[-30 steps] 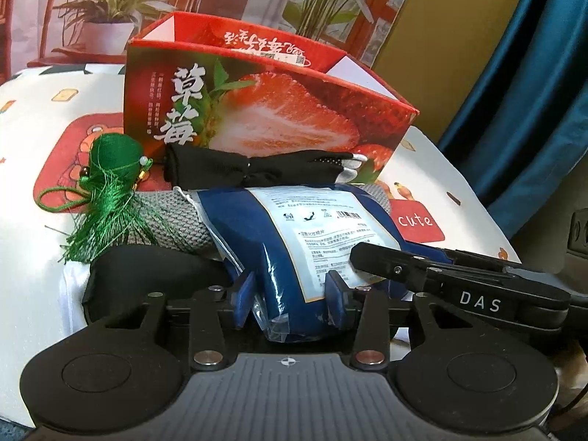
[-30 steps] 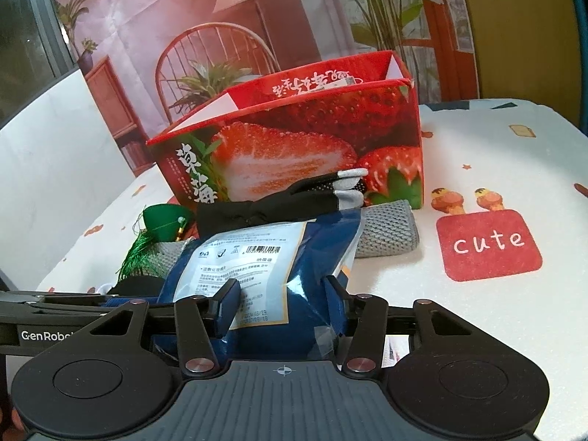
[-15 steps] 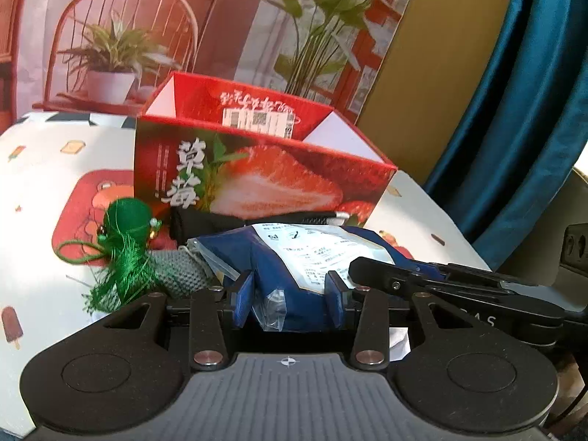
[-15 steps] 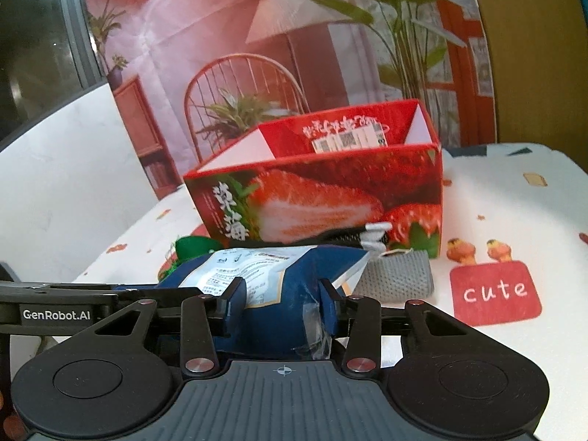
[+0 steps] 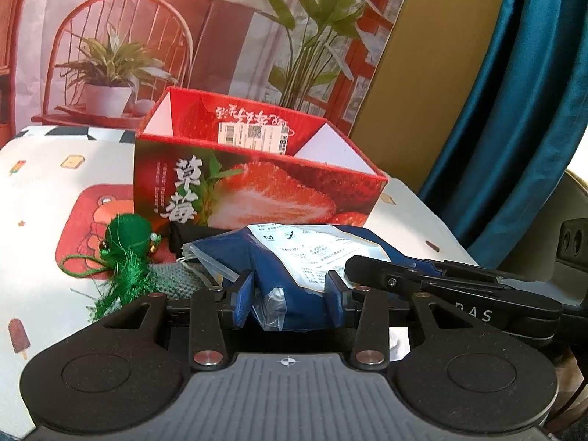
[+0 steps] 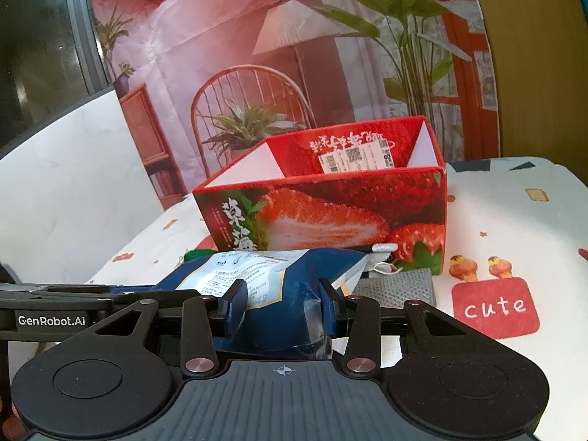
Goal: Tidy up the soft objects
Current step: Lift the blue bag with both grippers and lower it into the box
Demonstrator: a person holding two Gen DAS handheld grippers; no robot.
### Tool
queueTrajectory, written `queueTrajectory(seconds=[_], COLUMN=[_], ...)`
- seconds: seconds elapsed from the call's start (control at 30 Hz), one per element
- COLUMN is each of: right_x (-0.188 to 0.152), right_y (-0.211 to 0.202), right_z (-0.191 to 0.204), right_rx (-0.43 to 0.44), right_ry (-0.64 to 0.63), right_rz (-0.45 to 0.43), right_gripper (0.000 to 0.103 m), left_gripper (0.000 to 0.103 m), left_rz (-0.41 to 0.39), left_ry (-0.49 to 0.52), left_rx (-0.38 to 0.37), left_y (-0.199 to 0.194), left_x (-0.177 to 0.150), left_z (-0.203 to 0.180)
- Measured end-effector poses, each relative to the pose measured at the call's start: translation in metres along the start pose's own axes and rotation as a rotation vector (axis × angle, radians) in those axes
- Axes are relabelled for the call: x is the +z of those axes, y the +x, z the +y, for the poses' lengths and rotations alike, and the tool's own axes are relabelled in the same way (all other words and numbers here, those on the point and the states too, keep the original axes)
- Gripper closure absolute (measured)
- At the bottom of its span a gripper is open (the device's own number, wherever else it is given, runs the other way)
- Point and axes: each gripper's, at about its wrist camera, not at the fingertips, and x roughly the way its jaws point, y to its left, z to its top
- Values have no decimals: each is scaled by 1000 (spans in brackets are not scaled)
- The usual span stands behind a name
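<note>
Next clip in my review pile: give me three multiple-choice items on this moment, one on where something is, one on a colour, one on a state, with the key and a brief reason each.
1. Where does the green tassel ornament lie?
A. inside the box
B. on the tablecloth, at the box's near left corner in the left wrist view
C. on the blue packet

2. What colour is the strawberry box?
A. red
B. yellow
C. white

3. How is the blue packet held?
A. by no gripper
B. by the left gripper alone
C. by both grippers

Key: B, it lies on the cloth by that corner. A, its walls are red with strawberry print. C, the packet sits pinched between the fingers of the left gripper and the right gripper.
</note>
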Motion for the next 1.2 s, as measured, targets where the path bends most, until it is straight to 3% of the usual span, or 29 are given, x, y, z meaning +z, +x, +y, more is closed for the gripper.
queueTrajectory(seconds=[0.33, 0.7, 0.97, 1.2], right_x=[32, 106, 154, 180], right_y=[-12, 0, 53, 122], right_z=[10, 13, -9, -39], right_rx=[23, 76, 74, 41], right_ry=[-26, -52, -75, -96], right_rz=[-67, -148, -129, -8], right_gripper=[65, 65, 65, 64], left_gripper=[60, 60, 60, 60], left_rz=[-88, -175, -127, -23], left_ry=[43, 54, 11, -3], left_rx=[-13, -32, -65, -29], left_y=[-20, -12, 39, 106], left_x=[32, 110, 161, 183], left_z=[-6, 2, 26, 45])
